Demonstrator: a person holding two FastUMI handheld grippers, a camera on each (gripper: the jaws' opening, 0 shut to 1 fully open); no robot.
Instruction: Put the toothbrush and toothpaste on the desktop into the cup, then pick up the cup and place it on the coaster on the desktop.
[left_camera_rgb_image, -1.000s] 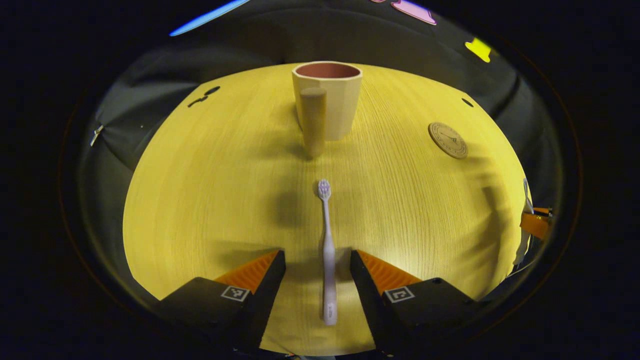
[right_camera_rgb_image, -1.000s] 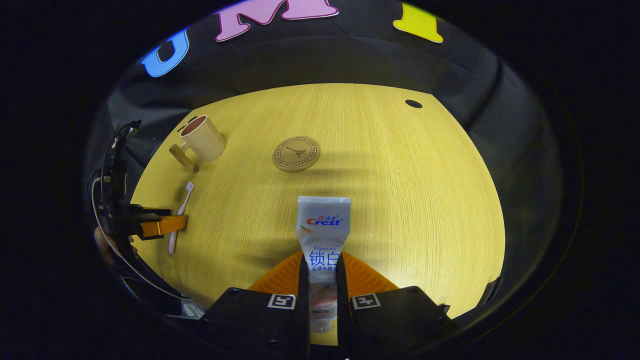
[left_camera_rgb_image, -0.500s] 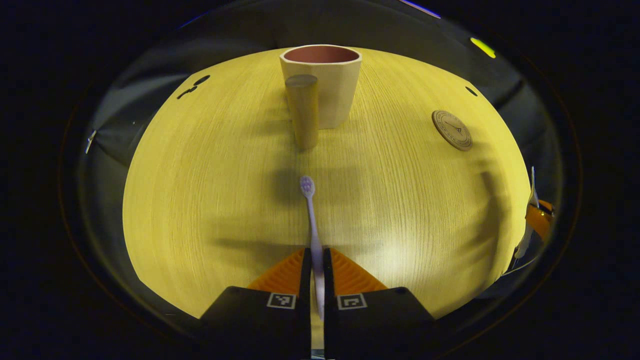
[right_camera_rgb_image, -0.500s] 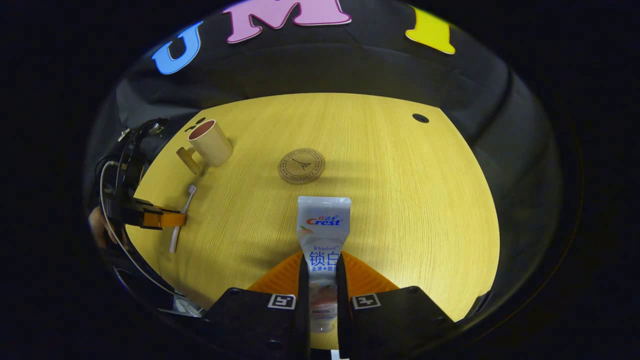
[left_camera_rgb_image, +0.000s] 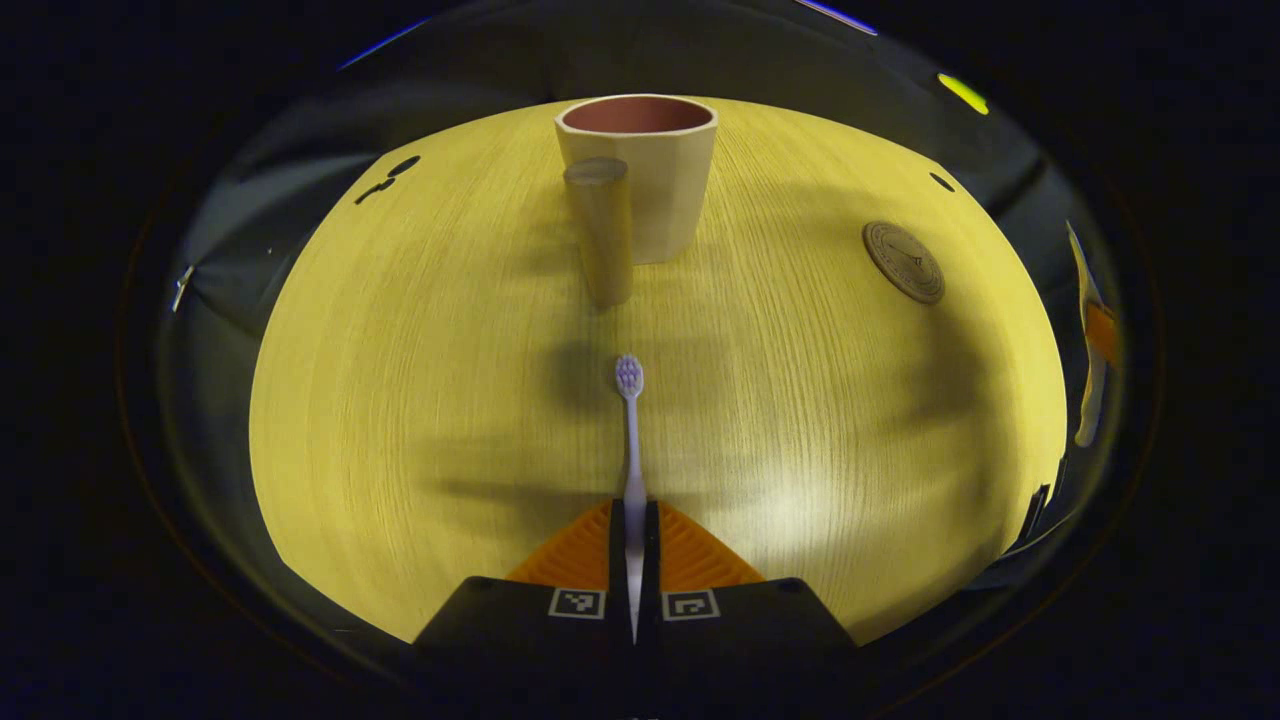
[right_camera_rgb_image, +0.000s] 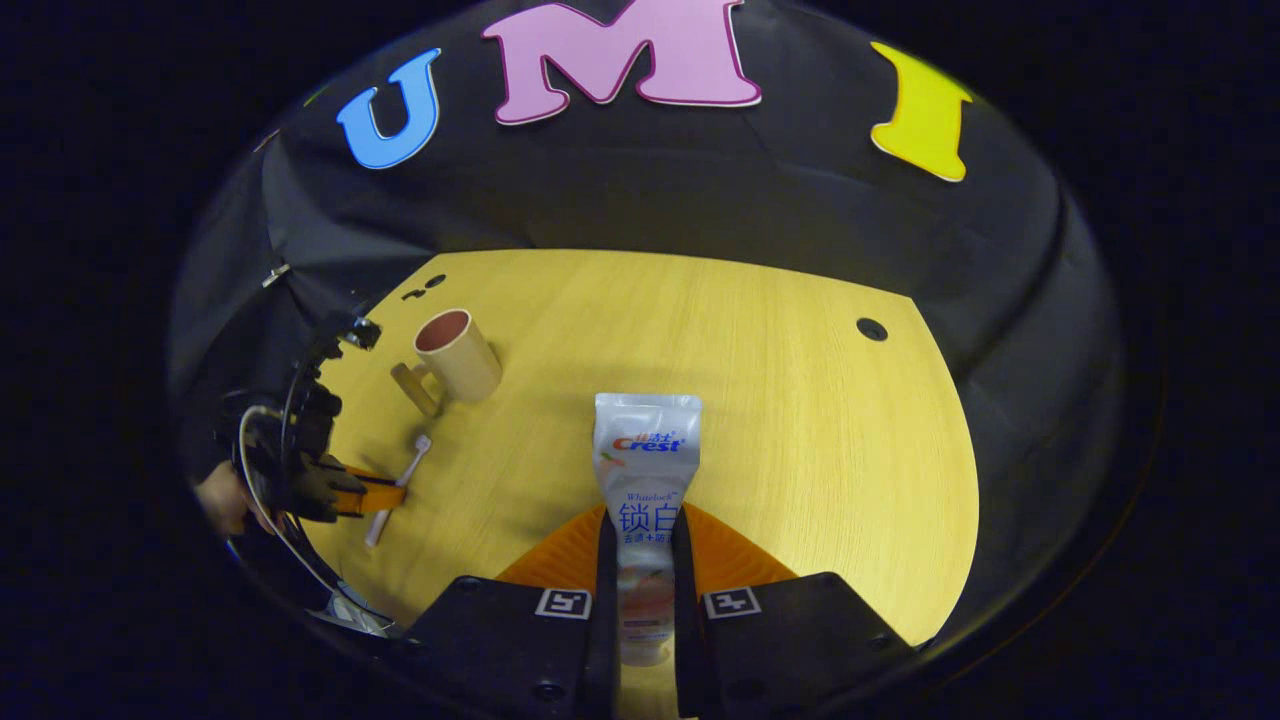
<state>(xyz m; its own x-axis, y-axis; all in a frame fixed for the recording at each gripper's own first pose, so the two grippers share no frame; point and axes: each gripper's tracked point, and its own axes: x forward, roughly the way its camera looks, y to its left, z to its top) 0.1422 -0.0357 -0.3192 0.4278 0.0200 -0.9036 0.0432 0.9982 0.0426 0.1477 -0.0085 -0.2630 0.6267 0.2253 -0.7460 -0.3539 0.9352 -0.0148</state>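
Surface (left_camera_rgb_image: 400, 400) wood, cup (left_camera_rgb_image: 640, 170) upright | left tongs (left_camera_rgb_image: 634, 560) clamp brush (left_camera_rgb_image: 630, 440) short of cup | right tongs (right_camera_rgb_image: 646, 590) clamp paste (right_camera_rgb_image: 646, 470) near cup | risk: both arriving together collide, or thin brush pivots, tipping cup.

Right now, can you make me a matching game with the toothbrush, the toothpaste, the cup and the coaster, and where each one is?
Things:
1. toothbrush
2. toothpaste
3. cup
4. coaster

Places:
A. standing on the desktop with nothing inside
B. pinched in the left hand-held gripper
C. lying flat on the desktop, nothing on it
D. pinched in the right hand-held gripper

Pairs: 1-B, 2-D, 3-A, 4-C
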